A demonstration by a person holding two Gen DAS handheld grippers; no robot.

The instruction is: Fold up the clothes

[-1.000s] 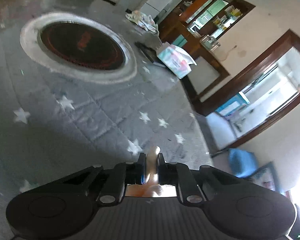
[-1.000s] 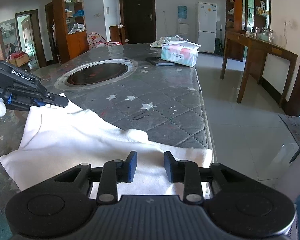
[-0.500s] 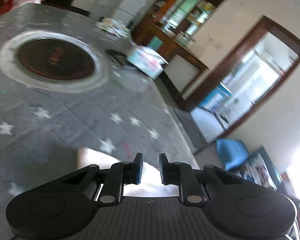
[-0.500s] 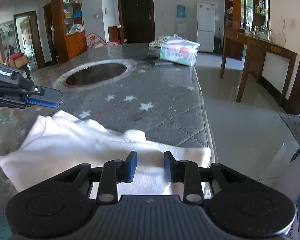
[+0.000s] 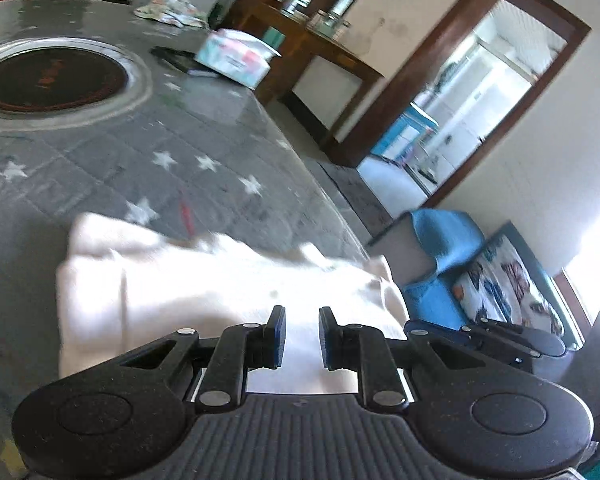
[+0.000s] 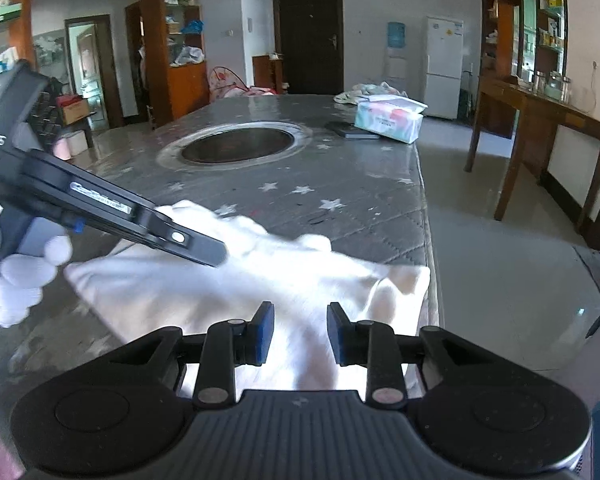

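Note:
A white garment [image 5: 200, 288] [image 6: 260, 280] lies partly folded at the near right corner of the grey star-patterned table [image 5: 100, 152] [image 6: 360, 184]. My left gripper [image 5: 302, 336] hovers over the garment's near part, open by a narrow gap with nothing between its pads. In the right wrist view the left gripper [image 6: 204, 248] reaches in from the left above the cloth, held by a white-gloved hand [image 6: 16, 276]. My right gripper [image 6: 300, 332] is open over the garment's near edge, nothing pinched. The right gripper [image 5: 500, 340] also shows at the table corner in the left wrist view.
A round dark inset plate [image 5: 48, 76] [image 6: 236, 146] sits mid-table. Beyond it are a tissue pack [image 5: 236, 58] [image 6: 388, 118], a dark flat book [image 6: 352, 130] and a bundle of cloth [image 6: 364, 92]. The table's right edge drops to the floor; a wooden side table [image 6: 540, 120] stands right.
My left gripper let go of the cloth it pinched a second ago and swung toward the right over the garment. The fold it carried now lies flat. The right gripper shifted slightly.

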